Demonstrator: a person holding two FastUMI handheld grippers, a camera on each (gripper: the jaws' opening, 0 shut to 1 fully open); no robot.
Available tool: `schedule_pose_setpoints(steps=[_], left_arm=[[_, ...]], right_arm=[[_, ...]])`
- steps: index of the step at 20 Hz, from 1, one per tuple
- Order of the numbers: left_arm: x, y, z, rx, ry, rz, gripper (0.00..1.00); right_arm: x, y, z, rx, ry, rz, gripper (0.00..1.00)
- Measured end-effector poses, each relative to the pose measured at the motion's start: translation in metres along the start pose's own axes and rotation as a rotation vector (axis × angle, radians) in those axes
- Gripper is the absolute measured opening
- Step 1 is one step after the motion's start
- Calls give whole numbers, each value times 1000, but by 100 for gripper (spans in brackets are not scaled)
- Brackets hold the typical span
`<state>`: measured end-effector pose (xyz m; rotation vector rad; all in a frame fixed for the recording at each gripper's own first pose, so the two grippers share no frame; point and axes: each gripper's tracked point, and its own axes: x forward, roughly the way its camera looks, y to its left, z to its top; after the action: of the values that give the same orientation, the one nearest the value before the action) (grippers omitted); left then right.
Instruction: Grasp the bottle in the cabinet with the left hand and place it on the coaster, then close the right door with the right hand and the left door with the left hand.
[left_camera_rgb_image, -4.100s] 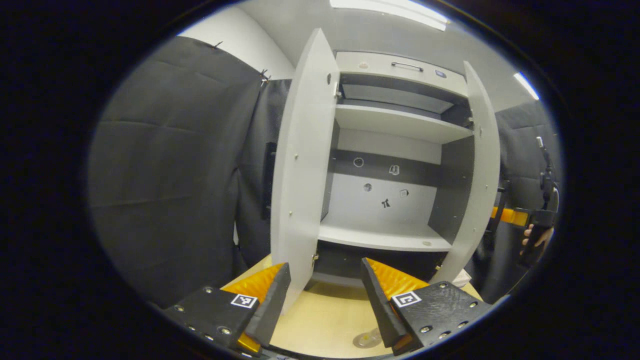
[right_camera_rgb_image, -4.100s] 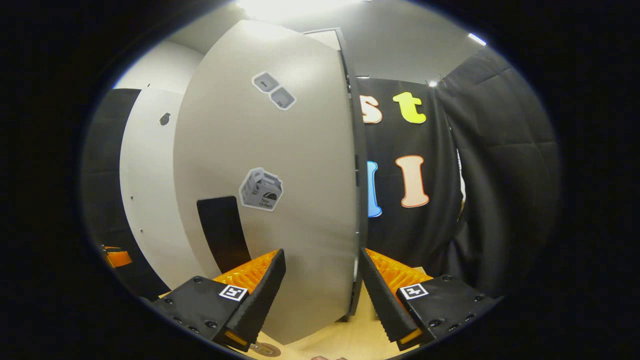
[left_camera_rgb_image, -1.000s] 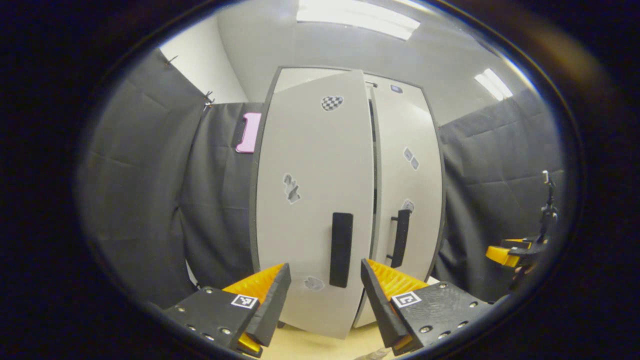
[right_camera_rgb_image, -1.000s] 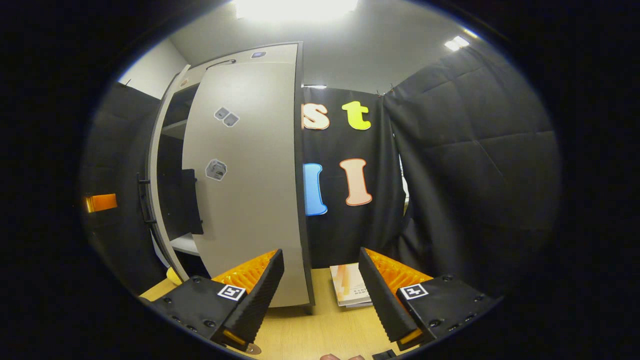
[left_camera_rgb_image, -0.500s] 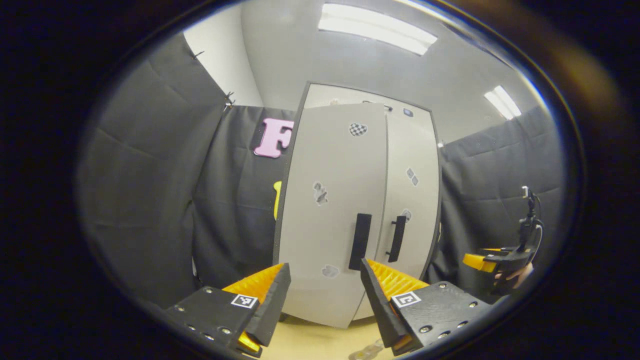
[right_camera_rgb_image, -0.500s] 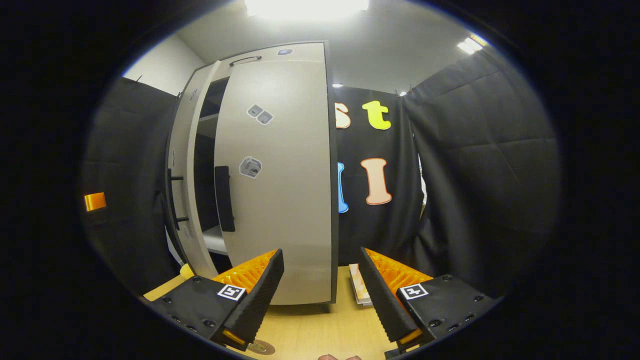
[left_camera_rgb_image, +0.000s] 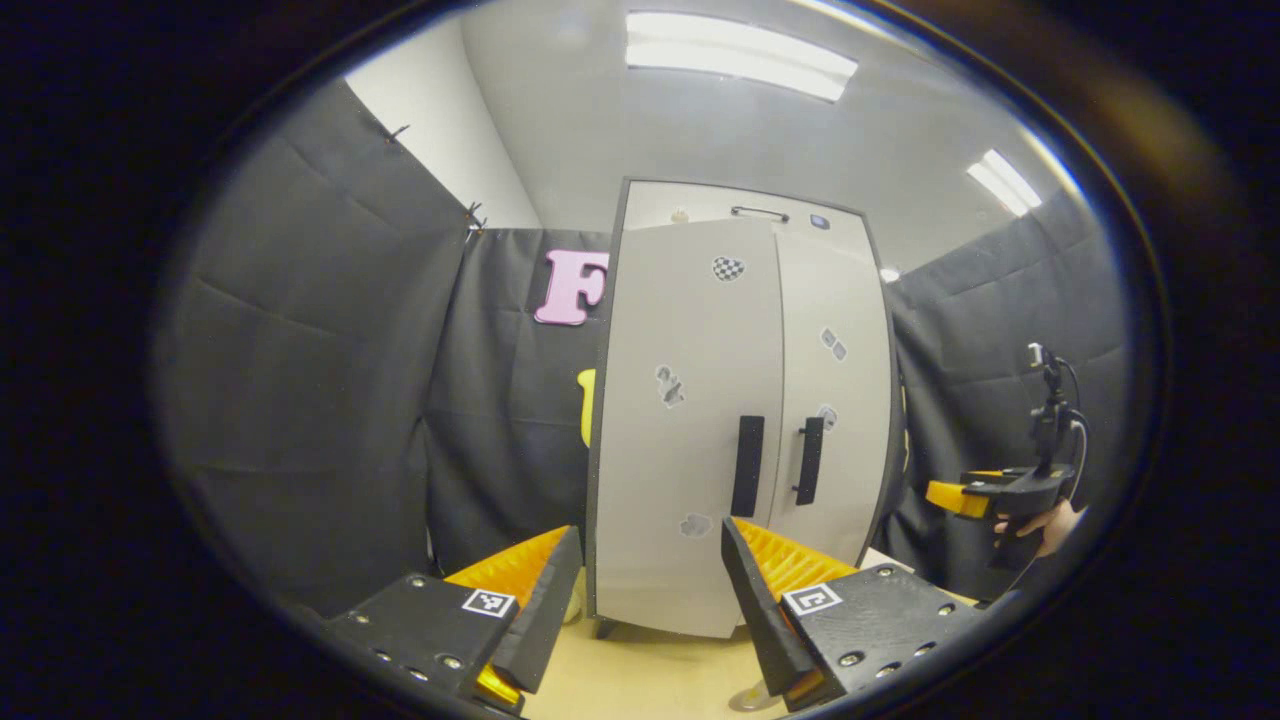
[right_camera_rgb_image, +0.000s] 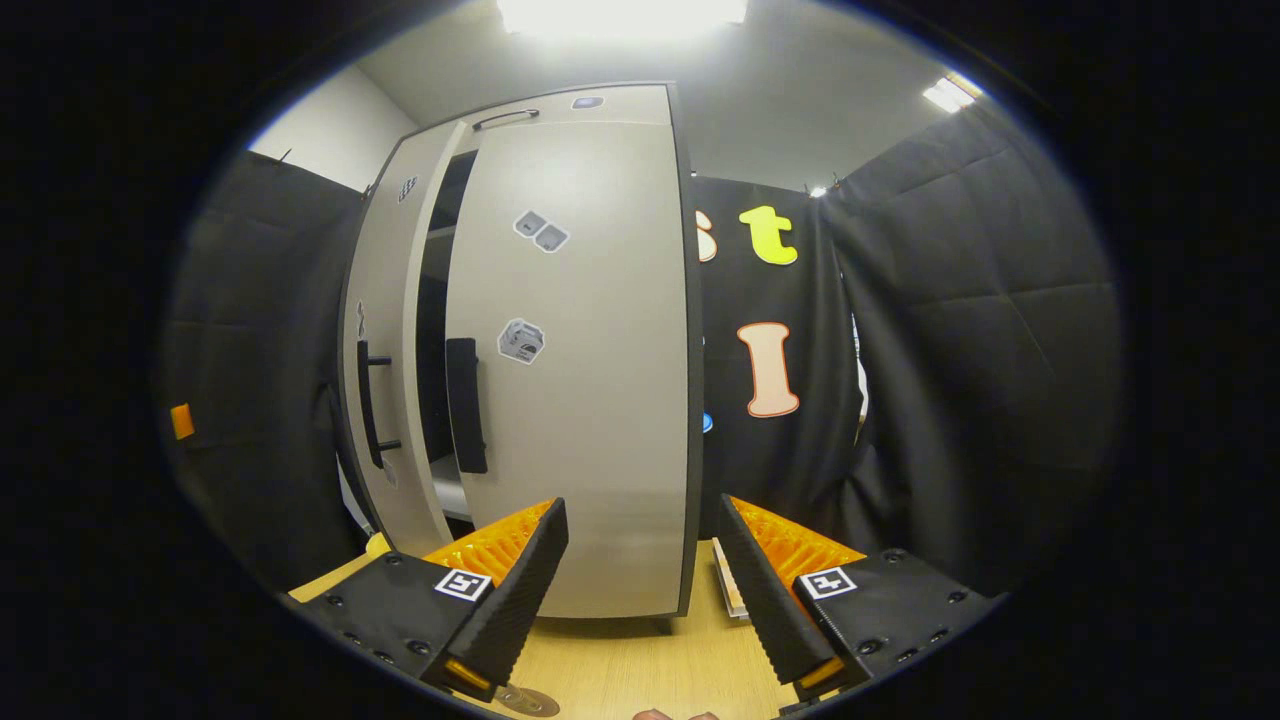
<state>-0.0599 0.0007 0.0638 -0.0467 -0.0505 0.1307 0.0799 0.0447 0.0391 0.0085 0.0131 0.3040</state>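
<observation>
The grey cabinet stands on the wooden table (left_camera_rgb_image: 640, 675) with its left door (left_camera_rgb_image: 685, 400) and right door (left_camera_rgb_image: 835, 420) swung in, their black handles (left_camera_rgb_image: 748, 465) side by side. In the right gripper view a dark gap (right_camera_rgb_image: 435, 330) still shows between the right door (right_camera_rgb_image: 590, 400) and the left door (right_camera_rgb_image: 385, 350). My left gripper (left_camera_rgb_image: 650, 600) is open, back from the doors, touching nothing. My right gripper (right_camera_rgb_image: 640, 590) is open too, in front of the right door's hinge side. A small clear thing (left_camera_rgb_image: 750, 697) sits by my left gripper's finger, too hidden to name.
A hand (left_camera_rgb_image: 1045, 525) holds the right gripper (left_camera_rgb_image: 975, 495) off to the cabinet's right. A booklet (right_camera_rgb_image: 728, 590) lies on the table (right_camera_rgb_image: 620, 670) beside the cabinet. A round disc (right_camera_rgb_image: 525, 702) and a yellow thing (right_camera_rgb_image: 377, 545) show low on the left. Black cloth walls close in all round.
Both doors have swung from wide open to almost shut. My left gripper has drawn back from the left door over the last second. My right gripper has backed off and turned slightly.
</observation>
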Motion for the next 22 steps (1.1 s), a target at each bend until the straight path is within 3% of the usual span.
schedule_pose_setpoints(steps=[8, 11, 12, 22], left_arm=[[-11, -1, -12, 25, 40, 16, 81], [-14, 2, -14, 24, 50, 20, 82], [-15, 2, -14, 25, 52, 19, 88], [-10, 11, -19, 16, 60, 11, 89]], right_arm=[[5, 41, -11, -20, 24, 99, 96], [5, 47, -10, -34, 28, 104, 92], [5, 47, -11, -31, 30, 103, 92], [9, 48, -17, -35, 49, 89, 96]])
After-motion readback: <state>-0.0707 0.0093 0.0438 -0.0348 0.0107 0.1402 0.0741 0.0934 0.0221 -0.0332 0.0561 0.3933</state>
